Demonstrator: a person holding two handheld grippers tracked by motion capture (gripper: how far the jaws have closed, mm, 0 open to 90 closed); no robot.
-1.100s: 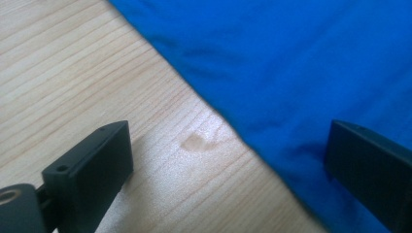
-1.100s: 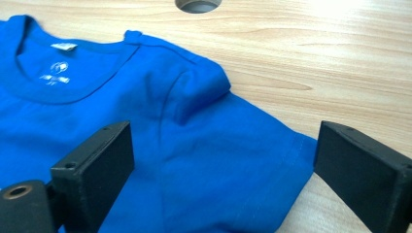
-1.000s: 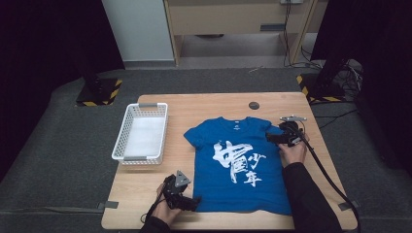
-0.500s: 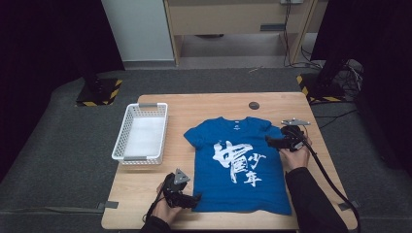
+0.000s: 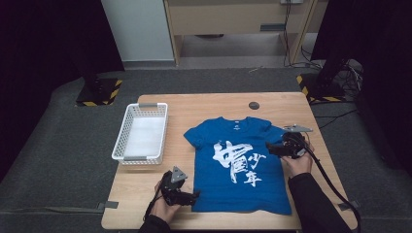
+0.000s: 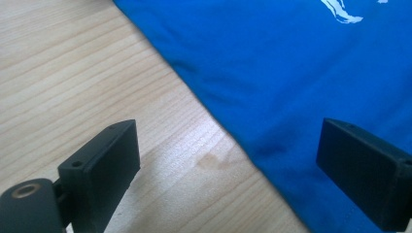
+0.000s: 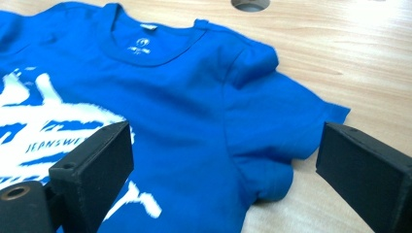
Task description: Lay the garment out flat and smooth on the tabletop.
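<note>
- Lying flat and face-up on the pale wooden table [image 5: 160, 204], the blue short-sleeved cotton T-shirt with white brush-lettering print [image 5: 240, 165] is the landmark here; its hem is toward the person and its collar points away.
- At the T-shirt's near left hem corner, the left gripper [image 5: 194, 195] stands with its jaws spread wide and nothing between them. In the left gripper view [image 6: 228, 160] one jaw is over bare wood and the other over the fabric edge, so the hem runs between them.
- Risk there, as I judge it: closing from this height may pinch air or scrape the wood, and a shallow bite on the hem could slip once lifted.
- At the T-shirt's right sleeve, the right gripper [image 5: 270, 148] is likewise wide and empty. In the right gripper view [image 7: 223, 160] the sleeve and its bunched underarm fold lie between the jaws.
- Risk there: the bunched fold could be caught in a double layer, or just the sleeve cuff, dragging the shirt askew rather than folding it cleanly.
- Uneven pulls from the two corners would likely wrinkle the print panel.
- Left of the T-shirt, well apart, sits a white perforated plastic basket [image 5: 121, 145].
- Beyond the collar, a small round dark hole [image 5: 253, 105] marks the tabletop.
</note>
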